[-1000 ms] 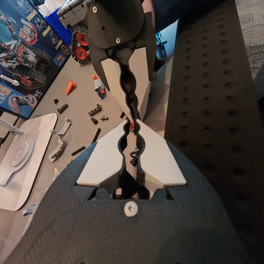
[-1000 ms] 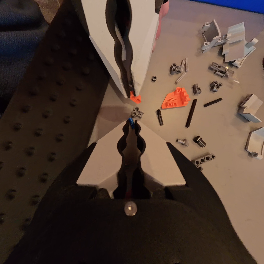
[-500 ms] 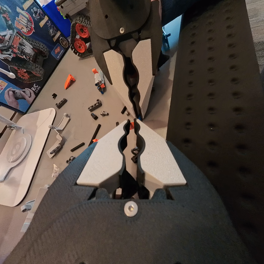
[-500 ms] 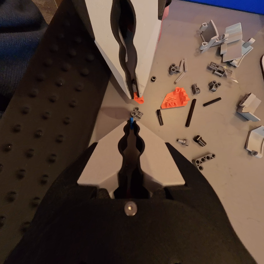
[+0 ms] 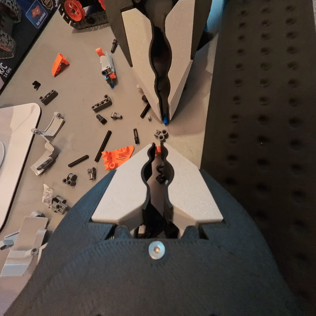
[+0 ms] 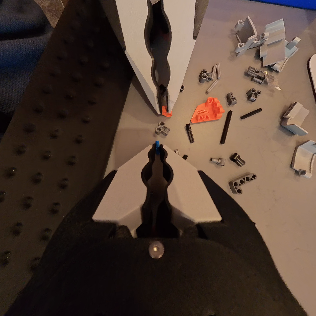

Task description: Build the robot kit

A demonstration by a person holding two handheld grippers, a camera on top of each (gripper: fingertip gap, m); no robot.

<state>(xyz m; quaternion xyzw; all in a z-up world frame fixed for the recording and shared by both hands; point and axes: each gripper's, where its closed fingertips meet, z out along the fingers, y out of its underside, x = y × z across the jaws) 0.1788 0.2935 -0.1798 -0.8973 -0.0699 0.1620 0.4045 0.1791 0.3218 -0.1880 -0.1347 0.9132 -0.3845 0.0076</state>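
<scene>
Both grippers pulled apart since 1 s ago, tips no longer nearly meeting.
L gripper (image 5: 158,145) clamps small orange piece (image 5: 158,150); R gripper (image 6: 157,145) pinches blue pin (image 6: 157,145); grey connector (image 6: 161,128) on table (image 6: 256,222) btwn tips.

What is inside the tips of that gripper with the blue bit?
A small blue pin is pinched in the right gripper, its end poking out. How far it reaches inside is hidden by the fingers.

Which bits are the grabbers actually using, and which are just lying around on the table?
In use: left gripper, shut on a small orange piece; right gripper, shut on a blue pin.

Just lying: grey ring connector between the tips, orange panel, black axle, grey curved panels, grey L-beam.
</scene>
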